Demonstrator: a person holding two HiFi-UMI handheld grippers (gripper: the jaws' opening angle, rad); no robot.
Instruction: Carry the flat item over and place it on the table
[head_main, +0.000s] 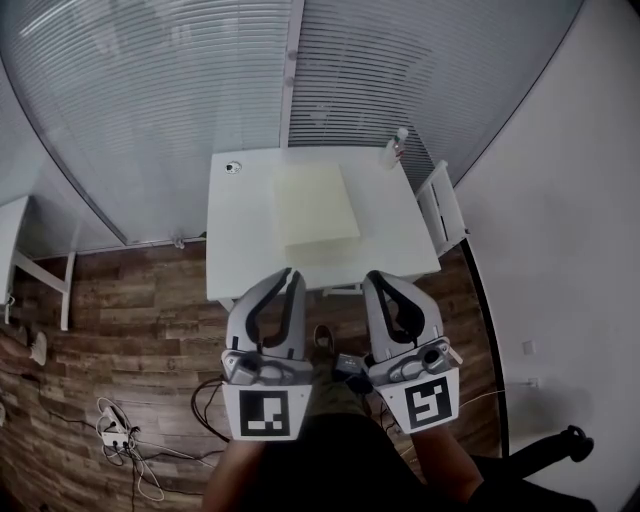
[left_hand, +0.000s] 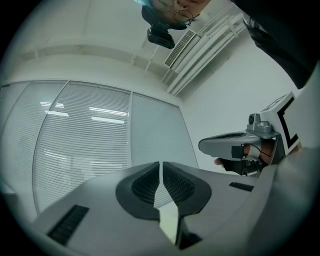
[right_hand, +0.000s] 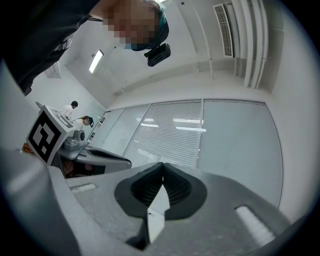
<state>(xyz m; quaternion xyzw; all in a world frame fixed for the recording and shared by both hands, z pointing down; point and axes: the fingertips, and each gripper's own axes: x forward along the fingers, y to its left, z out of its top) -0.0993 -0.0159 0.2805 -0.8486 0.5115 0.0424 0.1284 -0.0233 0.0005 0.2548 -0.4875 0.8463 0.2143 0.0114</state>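
Flat item (head_main: 315, 205): pale yellow slab, lies flat on white surface (head_main: 240, 235), approx centre, slightly toward far side. Bottle (head_main: 397, 147) at far R corner, small round obj (head_main: 233, 167) at far L corner, both apart from item. White chair (head_main: 442, 208) just beside surface's R edge.

L tool (head_main: 290, 272) + R tool (head_main: 372, 278): side by side, near the person, short of the surface's near edge, well apart from item. Both w/ jaws fully together, pads meeting, nothing gripped.

Wood floor (head_main: 130, 320) below; cables (head_main: 120, 432) lower L.
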